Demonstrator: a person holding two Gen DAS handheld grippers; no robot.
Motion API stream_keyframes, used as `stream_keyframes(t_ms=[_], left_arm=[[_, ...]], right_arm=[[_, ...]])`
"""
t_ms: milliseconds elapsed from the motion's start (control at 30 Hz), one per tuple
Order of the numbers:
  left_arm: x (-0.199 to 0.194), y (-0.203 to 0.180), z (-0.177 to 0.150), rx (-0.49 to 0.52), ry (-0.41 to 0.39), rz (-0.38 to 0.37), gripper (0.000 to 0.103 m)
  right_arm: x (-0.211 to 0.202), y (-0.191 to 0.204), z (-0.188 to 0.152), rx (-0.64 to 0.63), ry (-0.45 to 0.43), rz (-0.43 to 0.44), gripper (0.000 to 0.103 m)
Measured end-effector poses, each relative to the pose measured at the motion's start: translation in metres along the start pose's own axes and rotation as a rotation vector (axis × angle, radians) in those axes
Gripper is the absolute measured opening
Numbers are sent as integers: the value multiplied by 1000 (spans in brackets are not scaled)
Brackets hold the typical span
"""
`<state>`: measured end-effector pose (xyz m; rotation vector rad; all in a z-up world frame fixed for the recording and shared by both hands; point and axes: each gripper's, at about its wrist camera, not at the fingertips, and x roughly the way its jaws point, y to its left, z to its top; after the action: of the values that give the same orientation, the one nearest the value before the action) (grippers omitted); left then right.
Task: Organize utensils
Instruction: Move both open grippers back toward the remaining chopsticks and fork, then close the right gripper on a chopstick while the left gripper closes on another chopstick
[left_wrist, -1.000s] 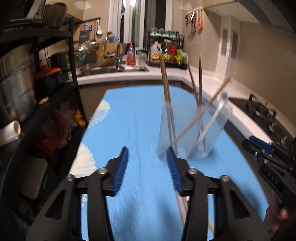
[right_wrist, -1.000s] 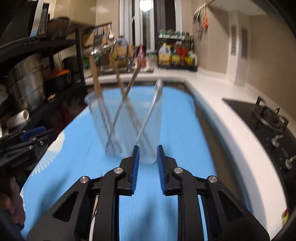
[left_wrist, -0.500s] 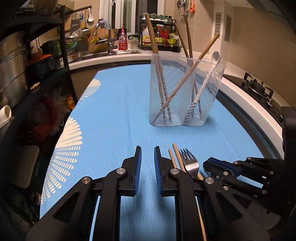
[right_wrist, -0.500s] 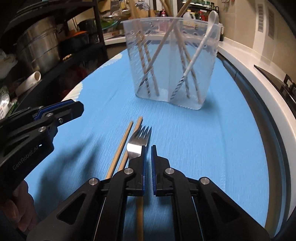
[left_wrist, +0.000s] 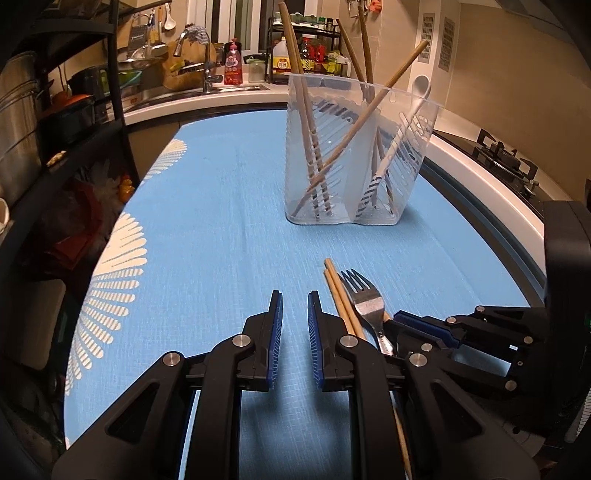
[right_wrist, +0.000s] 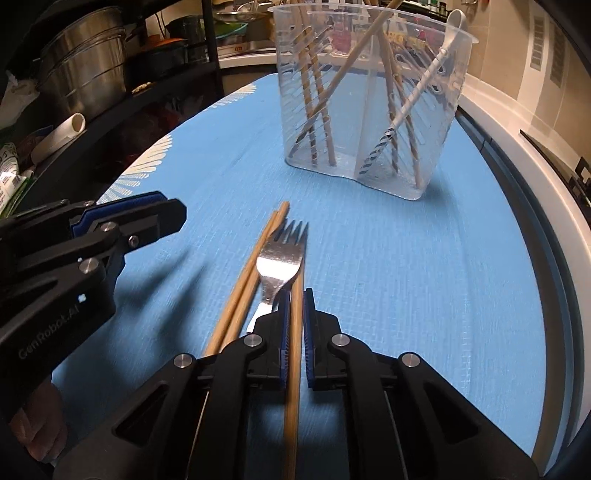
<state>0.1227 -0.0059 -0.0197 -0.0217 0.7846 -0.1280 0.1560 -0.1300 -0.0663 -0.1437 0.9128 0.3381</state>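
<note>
Chopstick (right_wrist: 295, 332) lies between right claw (right_wrist: 294, 295) pads (untouched).

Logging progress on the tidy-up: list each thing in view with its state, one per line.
Holder: upright, holding chopsticks and a white spoon.
Fork: flat on the blue mat.
Loose chopsticks: on the mat.
Right tongs: narrowly open around one chopstick.
Left tongs: open, empty.

R gripper (right_wrist: 294, 295) straddles chopstick (right_wrist: 293, 354); fork (right_wrist: 282, 254) beside.
</note>
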Motion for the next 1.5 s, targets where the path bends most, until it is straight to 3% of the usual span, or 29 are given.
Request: stream_keyframes(t_ms=[233,467,700,1000,1133,1400,1500], left_arm=[[19,-8,0,-13,79,-86,14],[36,-14,-1,-32,136,-120,14],[40,-26,-1,-2,145,-106,14],[41,-25,-5,60,150,10,9],[42,-6,1,6,156,89,7],[52,18,16,-98,200,18,7],[55,15,17,-81,187,25,7]], right_arm=[[4,-51,10,202,21,-84,7],[8,-59,14,230,25,-93,7],[5,-59,11,235,24,-93,7],[7,-63,14,240,28,-85,7],[8,-67,17,247,35,-78,7],[14,-72,26,242,44,-71,7],[15,-68,26,223,37,-84,7]])
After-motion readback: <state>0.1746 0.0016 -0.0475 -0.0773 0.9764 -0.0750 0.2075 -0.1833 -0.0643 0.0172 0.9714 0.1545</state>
